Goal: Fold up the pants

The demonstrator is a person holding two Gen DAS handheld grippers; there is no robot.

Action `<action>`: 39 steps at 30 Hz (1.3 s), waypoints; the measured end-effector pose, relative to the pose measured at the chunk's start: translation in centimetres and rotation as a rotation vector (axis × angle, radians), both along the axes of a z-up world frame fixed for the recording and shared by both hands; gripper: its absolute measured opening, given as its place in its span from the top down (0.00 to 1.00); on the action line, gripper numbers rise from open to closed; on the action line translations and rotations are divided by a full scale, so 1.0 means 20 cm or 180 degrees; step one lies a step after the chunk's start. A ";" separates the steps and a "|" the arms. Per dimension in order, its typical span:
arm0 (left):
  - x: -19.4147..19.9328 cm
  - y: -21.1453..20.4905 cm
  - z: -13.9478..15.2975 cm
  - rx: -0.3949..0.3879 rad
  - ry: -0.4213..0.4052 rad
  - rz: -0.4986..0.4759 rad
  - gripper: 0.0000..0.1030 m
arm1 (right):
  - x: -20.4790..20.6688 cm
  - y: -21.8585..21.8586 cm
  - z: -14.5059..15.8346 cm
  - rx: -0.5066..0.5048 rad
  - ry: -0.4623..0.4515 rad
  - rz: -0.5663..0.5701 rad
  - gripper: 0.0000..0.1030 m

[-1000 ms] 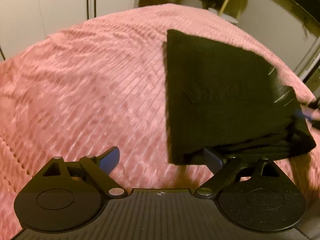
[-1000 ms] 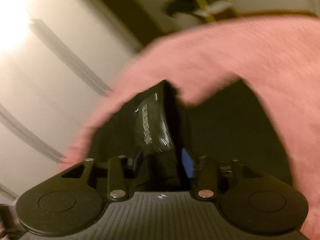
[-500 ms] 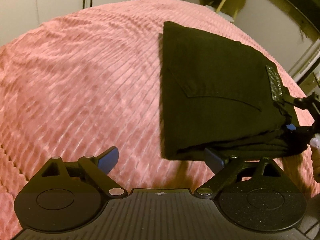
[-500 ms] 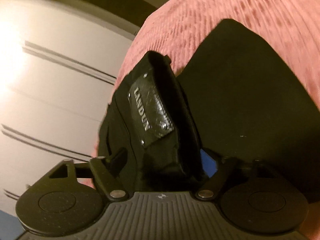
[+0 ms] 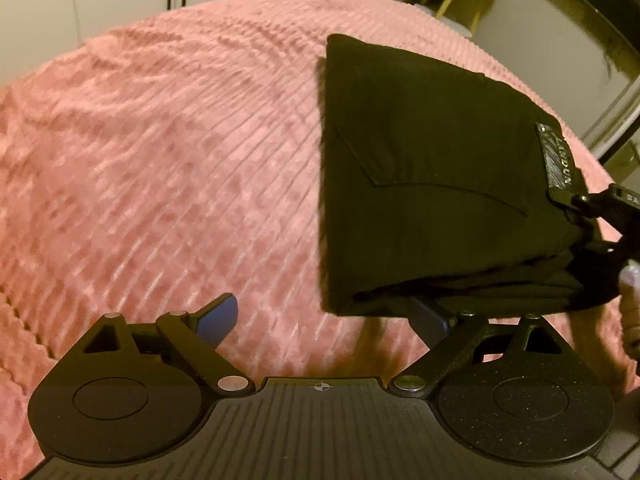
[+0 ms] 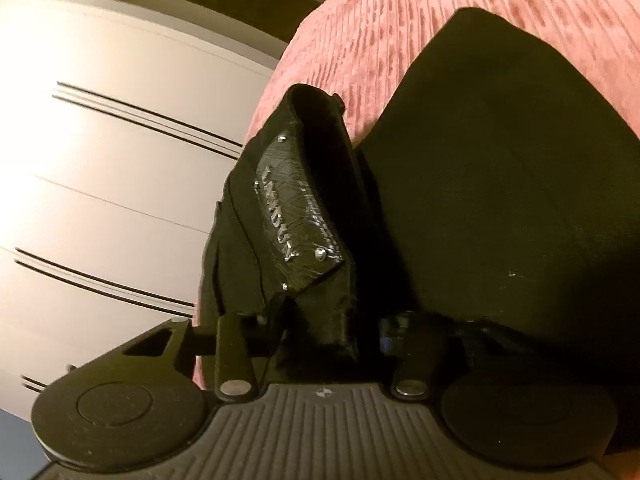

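The blur of a second ago is gone from the right wrist view, and the right claw (image 6: 320, 320) has swung round: its fingers have drawn in tight on the waistband of the black pants (image 6: 500, 180), hiding the blue pads that showed half a second ago. The leather patch (image 6: 298, 216) now sits higher and larger. From the left wrist view, the folded pants (image 5: 432, 184) have settled squarer on the pink bed (image 5: 160, 160).

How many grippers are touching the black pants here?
1 for certain: the right gripper pinches the waistband of the black pants. The left gripper is open at their near edge; contact unclear.
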State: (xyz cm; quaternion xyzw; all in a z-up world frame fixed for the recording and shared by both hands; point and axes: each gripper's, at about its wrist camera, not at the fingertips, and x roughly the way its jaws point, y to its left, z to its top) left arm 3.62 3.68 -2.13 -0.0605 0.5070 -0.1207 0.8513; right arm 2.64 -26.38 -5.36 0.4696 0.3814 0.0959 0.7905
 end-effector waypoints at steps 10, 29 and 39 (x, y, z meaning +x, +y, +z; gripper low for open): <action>-0.06 0.06 0.10 0.0133 -0.0375 0.0443 0.07 | -0.16 0.10 0.44 -0.0745 -0.0797 -0.0087 0.84; 0.02 -0.30 0.21 0.0129 -0.0597 0.0117 0.07 | -0.37 -0.18 0.40 -0.2061 0.0151 -0.0780 0.65; 0.14 -0.53 0.18 0.0001 -0.0595 0.0112 0.05 | -0.37 0.09 0.50 -0.2202 -0.0592 -0.0316 0.78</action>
